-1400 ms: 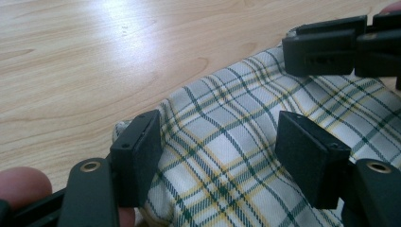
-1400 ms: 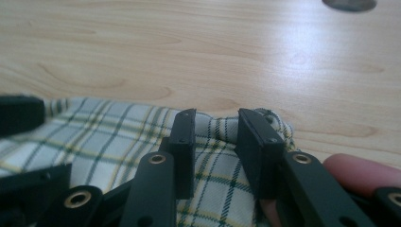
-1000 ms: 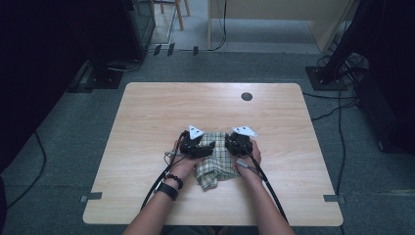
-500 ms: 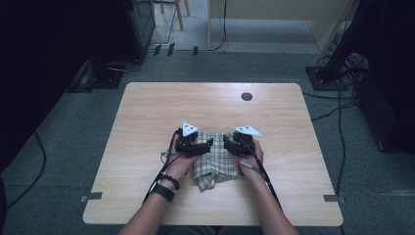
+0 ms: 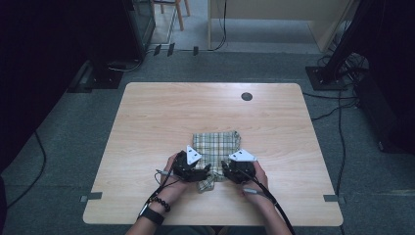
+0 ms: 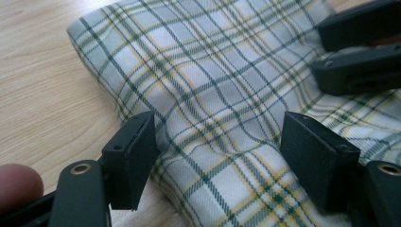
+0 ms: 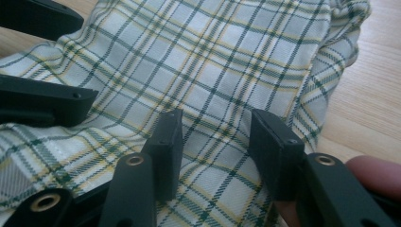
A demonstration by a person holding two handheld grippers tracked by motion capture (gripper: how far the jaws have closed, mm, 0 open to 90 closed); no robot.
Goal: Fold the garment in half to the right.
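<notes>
A plaid cloth (image 5: 218, 144) in white, green and yellow lies rumpled on the wooden table (image 5: 161, 127), near its front edge. My left gripper (image 5: 203, 172) and right gripper (image 5: 226, 171) sit side by side over the cloth's near edge, each held in a hand. In the left gripper view the left gripper (image 6: 217, 137) stands open, its jaws wide apart over a raised fold of the cloth (image 6: 213, 71). The right gripper (image 7: 215, 137) is open too, its jaws straddling the cloth (image 7: 213, 56). Each view shows the other gripper's jaws close by, the right gripper (image 6: 359, 52) and the left gripper (image 7: 87, 59).
A dark round grommet (image 5: 246, 96) sits near the table's far edge. Bare wood surrounds the cloth on all sides. Cables (image 5: 337, 127) and dark equipment stands (image 5: 333, 73) lie on the grey floor around the table.
Both grippers have moved toward the person. The cloth now shows spread out on the table beyond them.
</notes>
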